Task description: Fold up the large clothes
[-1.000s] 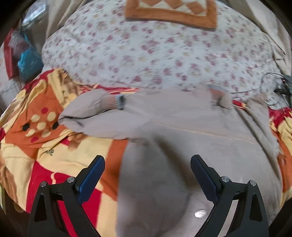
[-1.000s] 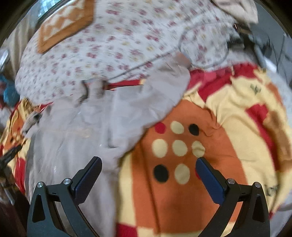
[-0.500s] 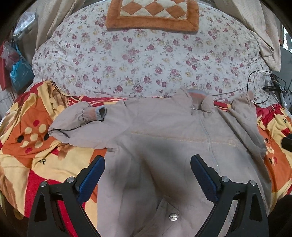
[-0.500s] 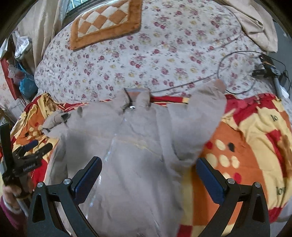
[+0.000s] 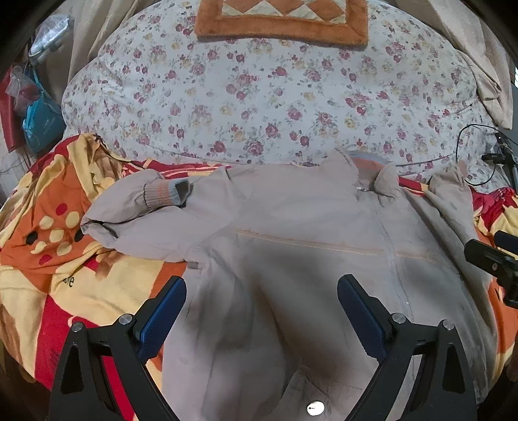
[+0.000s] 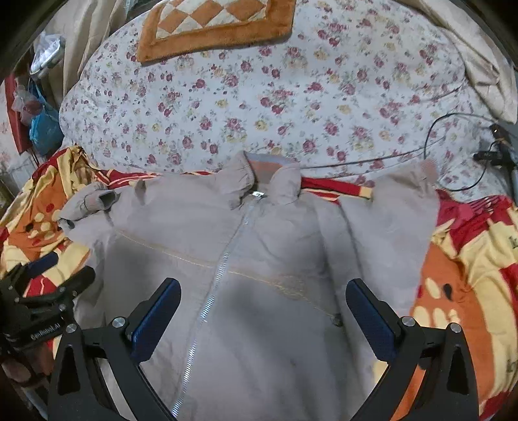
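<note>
A beige zip-up jacket (image 5: 291, 226) lies front up on a red, orange and yellow blanket (image 5: 48, 275), collar at the far end. Its left sleeve is doubled back, the ribbed cuff (image 5: 165, 194) pointing right. The zipper (image 6: 223, 259) runs down the middle and the right sleeve (image 6: 398, 210) lies spread toward the right. My left gripper (image 5: 262, 311) hovers open over the jacket's left front, holding nothing. My right gripper (image 6: 264, 311) hovers open over the chest, also holding nothing. The left gripper (image 6: 48, 278) also shows at the left edge of the right wrist view.
A floral duvet (image 5: 259, 97) bulges behind the collar, with an orange checkered cushion (image 5: 281, 19) on top. A black cable (image 6: 453, 123) and plug lie at the far right. Bags (image 5: 39, 119) hang at the far left. A beige cloth (image 5: 485, 64) drapes at the upper right.
The right gripper swung left from above the blanket to above the jacket's chest. The left view steadied over the jacket's left front. Both grippers stayed open.
</note>
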The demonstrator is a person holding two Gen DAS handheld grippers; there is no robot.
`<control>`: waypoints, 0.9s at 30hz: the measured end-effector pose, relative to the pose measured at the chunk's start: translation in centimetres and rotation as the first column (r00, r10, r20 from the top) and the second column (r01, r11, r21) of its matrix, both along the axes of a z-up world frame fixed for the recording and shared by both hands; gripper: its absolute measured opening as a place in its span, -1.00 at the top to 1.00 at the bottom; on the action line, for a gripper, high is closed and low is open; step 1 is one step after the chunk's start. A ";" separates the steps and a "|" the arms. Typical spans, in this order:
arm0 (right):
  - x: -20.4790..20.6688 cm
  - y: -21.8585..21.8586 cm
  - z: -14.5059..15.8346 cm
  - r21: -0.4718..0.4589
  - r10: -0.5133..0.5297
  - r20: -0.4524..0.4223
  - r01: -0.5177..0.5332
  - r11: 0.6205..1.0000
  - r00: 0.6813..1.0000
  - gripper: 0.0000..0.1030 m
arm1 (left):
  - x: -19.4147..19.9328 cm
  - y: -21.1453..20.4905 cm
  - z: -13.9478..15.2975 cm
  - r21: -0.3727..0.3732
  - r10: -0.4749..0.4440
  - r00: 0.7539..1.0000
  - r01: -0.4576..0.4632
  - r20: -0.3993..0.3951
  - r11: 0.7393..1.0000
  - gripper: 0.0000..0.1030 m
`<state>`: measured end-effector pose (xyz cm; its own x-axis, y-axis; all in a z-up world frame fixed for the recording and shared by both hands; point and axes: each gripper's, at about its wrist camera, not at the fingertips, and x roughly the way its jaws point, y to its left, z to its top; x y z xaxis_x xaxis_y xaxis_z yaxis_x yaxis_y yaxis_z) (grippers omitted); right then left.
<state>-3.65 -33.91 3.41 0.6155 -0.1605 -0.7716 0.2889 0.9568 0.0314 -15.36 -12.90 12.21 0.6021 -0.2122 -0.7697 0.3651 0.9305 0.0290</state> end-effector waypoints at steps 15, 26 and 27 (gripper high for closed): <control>2.2 0.8 -1.8 -0.024 -0.001 -0.023 0.001 1.000 1.000 -0.97 | 1.1 0.3 -2.8 0.014 0.008 1.000 -0.008 0.018 1.000 -0.84; 3.2 1.1 -3.3 -0.043 0.005 -0.058 -0.008 0.999 0.998 -0.97 | 2.5 0.3 -4.2 0.020 0.028 1.000 -0.028 0.001 0.999 -0.84; 3.3 1.1 -3.3 -0.048 0.001 -0.057 -0.004 0.999 0.998 -0.97 | 2.5 0.4 -4.3 0.018 0.028 1.000 -0.028 0.000 0.999 -0.84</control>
<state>-0.37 -32.81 0.07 0.5710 -0.1967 -0.7970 0.2863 0.9576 -0.0313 -12.81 -12.53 7.88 0.6071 -0.1815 -0.7736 0.3389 0.9397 0.0455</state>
